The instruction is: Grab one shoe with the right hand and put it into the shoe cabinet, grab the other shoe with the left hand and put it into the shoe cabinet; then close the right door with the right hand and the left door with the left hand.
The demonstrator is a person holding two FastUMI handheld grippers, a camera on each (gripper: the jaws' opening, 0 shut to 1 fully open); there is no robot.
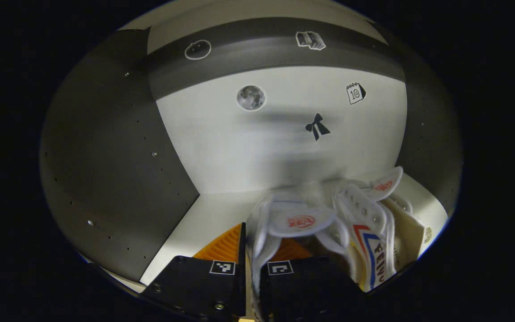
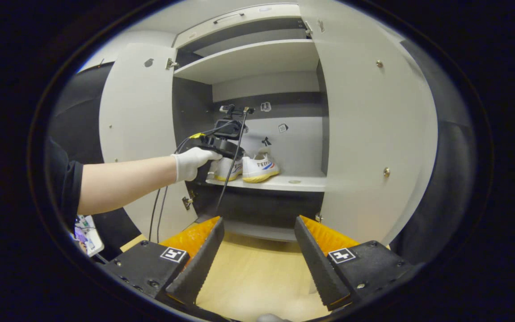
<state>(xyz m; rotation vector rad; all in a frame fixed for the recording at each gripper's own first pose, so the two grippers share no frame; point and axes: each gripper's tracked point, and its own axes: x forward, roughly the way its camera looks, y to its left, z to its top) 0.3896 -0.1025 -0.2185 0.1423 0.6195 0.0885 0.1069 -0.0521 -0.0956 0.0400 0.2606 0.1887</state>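
Left tongs [image 1: 252, 255] clamped on a shoe's [image 1: 284, 223] collar inside the shoe cabinet [image 2: 248, 58], beside the other shoe [image 2: 261, 169] on its shelf [image 2: 293, 182]; right tongs [image 2: 257, 250] wide, outside, both doors open

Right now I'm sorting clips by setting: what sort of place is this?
Probably an indoor shoe-storage spot: an open cabinet with shelves, two shoes on one, a wooden floor below. Dark cloth beside it hints at a staged booth, not a home.
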